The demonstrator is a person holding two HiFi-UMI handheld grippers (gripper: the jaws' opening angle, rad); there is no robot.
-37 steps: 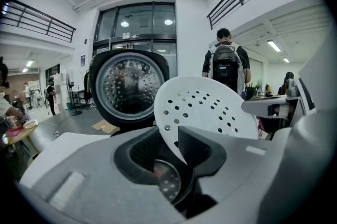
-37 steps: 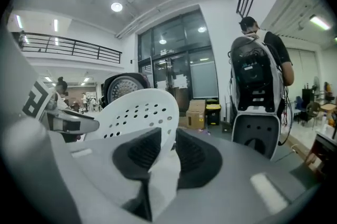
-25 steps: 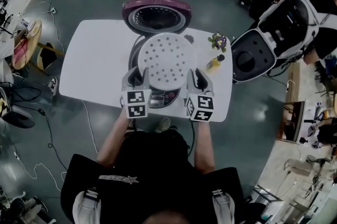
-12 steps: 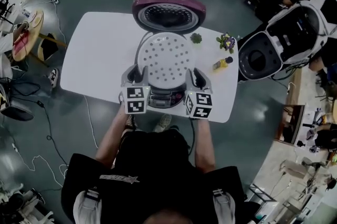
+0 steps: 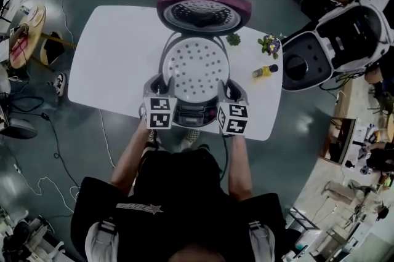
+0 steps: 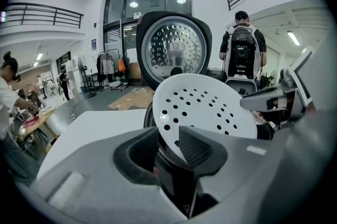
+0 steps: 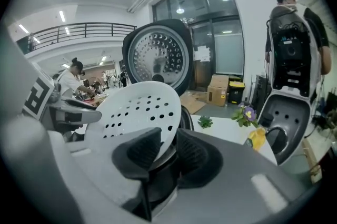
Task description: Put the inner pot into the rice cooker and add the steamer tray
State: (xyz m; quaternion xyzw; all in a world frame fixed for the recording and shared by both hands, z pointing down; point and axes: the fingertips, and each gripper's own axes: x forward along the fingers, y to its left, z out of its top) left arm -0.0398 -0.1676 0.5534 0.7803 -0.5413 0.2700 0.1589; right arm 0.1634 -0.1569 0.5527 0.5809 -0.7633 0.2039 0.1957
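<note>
A white perforated steamer tray (image 5: 195, 67) lies level at the mouth of the open rice cooker (image 5: 191, 114), whose purple lid (image 5: 203, 8) stands up behind it. A dark pot rim (image 5: 165, 58) shows round the tray. My left gripper (image 5: 159, 83) is shut on the tray's left rim and my right gripper (image 5: 229, 90) on its right rim. In the left gripper view the tray (image 6: 205, 107) slants up from the left gripper (image 6: 168, 144). The right gripper view shows the tray (image 7: 137, 107) above the right gripper (image 7: 160, 146). Both sets of jaws have just eased open slightly with the rim between them.
The cooker stands on a white table (image 5: 117, 51). To its right are a small green plant (image 5: 233, 39), a flower pot (image 5: 269, 44) and a yellow bottle (image 5: 265, 71). Beyond the table's right end a person stands by a large open white machine (image 5: 345, 39). Cardboard lies on the floor behind.
Both grippers have come down with the steamer tray, which now sits lower, inside the cooker's mouth. The grip on each rim looks the same.
</note>
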